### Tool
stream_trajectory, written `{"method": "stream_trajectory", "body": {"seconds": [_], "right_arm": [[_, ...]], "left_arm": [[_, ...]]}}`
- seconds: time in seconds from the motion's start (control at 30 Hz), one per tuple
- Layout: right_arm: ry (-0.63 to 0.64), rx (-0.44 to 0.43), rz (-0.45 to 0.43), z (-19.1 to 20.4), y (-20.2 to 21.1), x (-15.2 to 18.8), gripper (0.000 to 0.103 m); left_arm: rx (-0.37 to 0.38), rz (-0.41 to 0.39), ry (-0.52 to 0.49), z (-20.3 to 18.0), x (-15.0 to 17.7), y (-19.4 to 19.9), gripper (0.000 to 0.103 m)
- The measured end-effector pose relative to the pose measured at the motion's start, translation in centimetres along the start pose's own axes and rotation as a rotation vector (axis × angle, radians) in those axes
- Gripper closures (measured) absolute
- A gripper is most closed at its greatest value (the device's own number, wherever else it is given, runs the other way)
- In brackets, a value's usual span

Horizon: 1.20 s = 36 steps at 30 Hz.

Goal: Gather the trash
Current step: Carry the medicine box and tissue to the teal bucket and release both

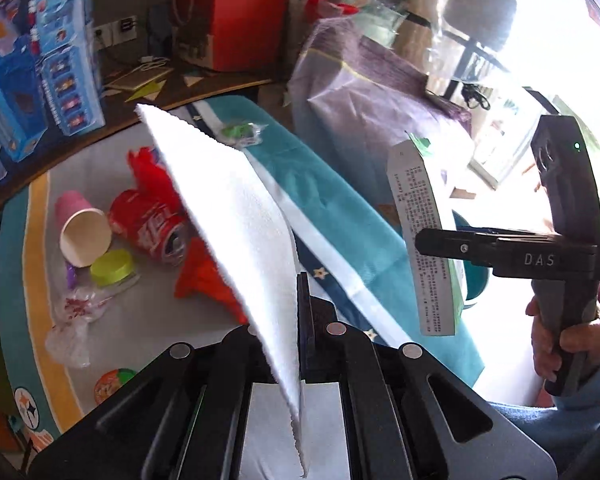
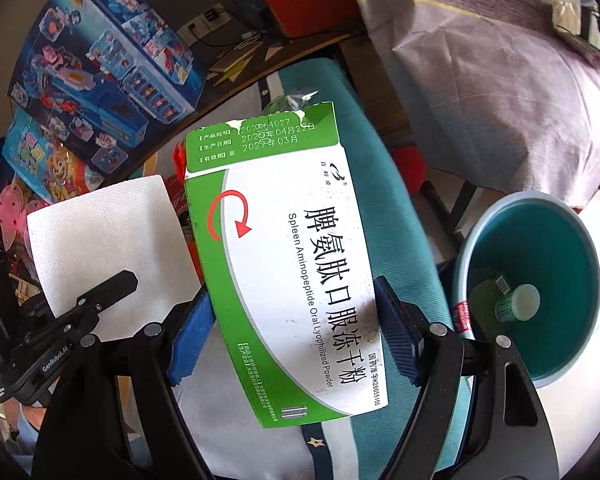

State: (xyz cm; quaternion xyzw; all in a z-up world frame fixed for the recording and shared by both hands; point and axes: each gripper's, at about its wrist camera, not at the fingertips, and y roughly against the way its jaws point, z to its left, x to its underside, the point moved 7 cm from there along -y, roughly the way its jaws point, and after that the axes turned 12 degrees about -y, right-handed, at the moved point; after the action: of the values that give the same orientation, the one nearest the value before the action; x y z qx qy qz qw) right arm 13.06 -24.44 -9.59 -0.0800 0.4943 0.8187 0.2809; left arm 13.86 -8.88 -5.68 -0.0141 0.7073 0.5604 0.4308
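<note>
Trash in hand, two pieces. Your left hand-held gripper is closed flat on a white paper towel; the sheet stands up from the pinched jaws and hangs in the air above the table. In the right wrist view the same paper towel shows at left with the left hand-held gripper clamped on its lower edge.

Your right hand-held gripper holds a green and white medicine box across its width, the blue pads pressed on both long sides, jaws wide to suit the box. The box flap at the far end is torn open. From the left wrist view the medicine box appears edge-on, clamped in the right hand-held gripper, with your hand on the grip below.

A teal bin sits to the right of the box, below the gripper, with a small green-capped bottle lying inside.

Left on the table: a pink paper cup on its side, a crushed red can just beside it, a yellow-green lid near the cup mouth, clear plastic wrap, and red plastic scraps partly hidden by the towel. Blue toy boxes stand behind.
</note>
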Motion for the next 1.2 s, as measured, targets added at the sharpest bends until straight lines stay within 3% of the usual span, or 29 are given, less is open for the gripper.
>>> {"method": "stream_trajectory", "body": {"seconds": [0.3,0.5,0.67,0.9,0.93,0.97,1.07,1.2], "right_arm": [[-0.187,0.092,-0.129,-11.6,6.2,-2.7,0.03],[-0.295,0.174,-0.163,-19.1,8.5,-3.2,0.03],[-0.346,0.198,-0.155,-22.3,8.4,-3.3,0.03],[-0.379,0.218,-0.132,-24.4,7.6,-3.7,0.03],[-0.38,0.221,-0.128,-24.5,7.5,-3.7,0.03],[-0.381,0.223,-0.123,-24.6,7.3,-3.7,0.03],[-0.38,0.228,-0.106,-24.8,6.7,-3.8,0.03],[-0.379,0.225,-0.088,-24.7,5.7,-4.0,0.03]], "left_arm": [[0.183,0.021,-0.15,-10.7,-5.2,-5.8,0.101],[0.263,0.066,-0.231,-17.2,-6.6,-9.9,0.101],[0.312,0.111,-0.268,-21.1,-7.4,-13.3,0.101],[0.341,0.178,-0.287,-23.5,-7.5,-17.5,0.098],[0.341,0.194,-0.279,-23.5,-7.3,-18.1,0.094],[0.339,0.203,-0.271,-23.4,-7.2,-18.6,0.084],[0.298,0.203,-0.25,-22.1,-6.9,-18.9,0.037],[0.287,0.185,-0.212,-20.4,-7.1,-18.4,0.022]]}}
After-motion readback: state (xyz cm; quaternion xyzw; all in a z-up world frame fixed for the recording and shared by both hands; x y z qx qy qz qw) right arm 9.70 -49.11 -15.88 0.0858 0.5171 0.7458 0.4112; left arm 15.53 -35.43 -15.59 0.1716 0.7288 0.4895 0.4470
